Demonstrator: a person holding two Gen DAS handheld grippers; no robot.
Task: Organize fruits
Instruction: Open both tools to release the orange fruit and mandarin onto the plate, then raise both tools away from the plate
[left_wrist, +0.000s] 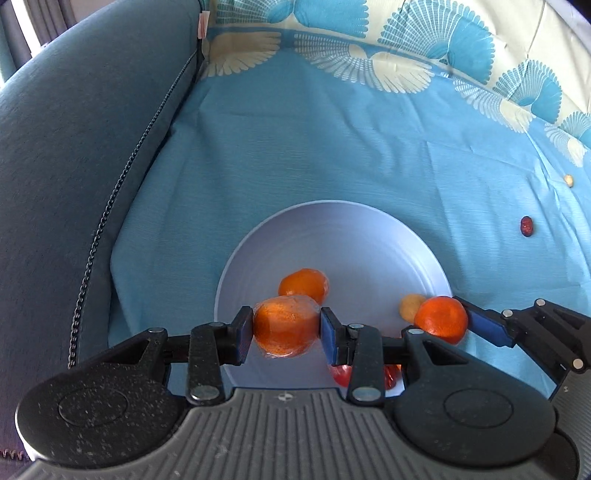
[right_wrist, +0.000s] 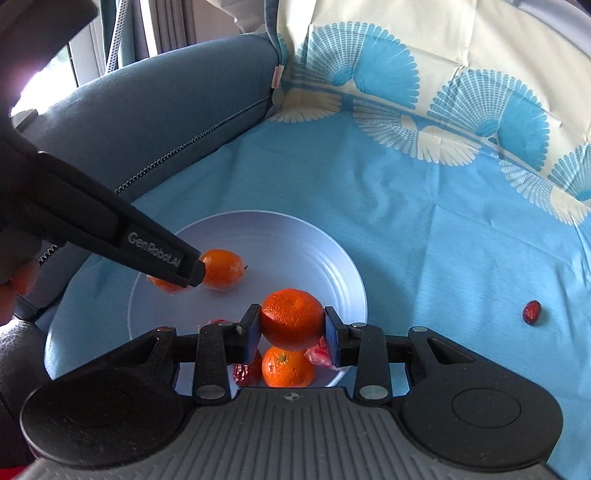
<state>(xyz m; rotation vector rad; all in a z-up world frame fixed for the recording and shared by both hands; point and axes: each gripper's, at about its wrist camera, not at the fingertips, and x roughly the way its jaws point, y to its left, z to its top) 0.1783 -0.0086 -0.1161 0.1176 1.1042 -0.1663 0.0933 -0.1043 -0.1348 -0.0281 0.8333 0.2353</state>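
Left wrist view: the left gripper is clamped on a mandarin in clear wrap, its skin orange and glossy under the film, held between the blue pads above the near part of a white plate. Just beyond the fingers lies a second wrapped mandarin. To the right, the right gripper pinches a bare mandarin, with a small yellowish fruit just behind it.

In the right wrist view, another bare mandarin sits below the fingers on the plate, flanked by two red wrapped pieces. That makes four mandarins in all.

Well off to the right, one dark red date and one small pale nut-like piece lie on the blue cloth, whose far edge bears a fan pattern. A grey-blue sofa arm rises to the left.
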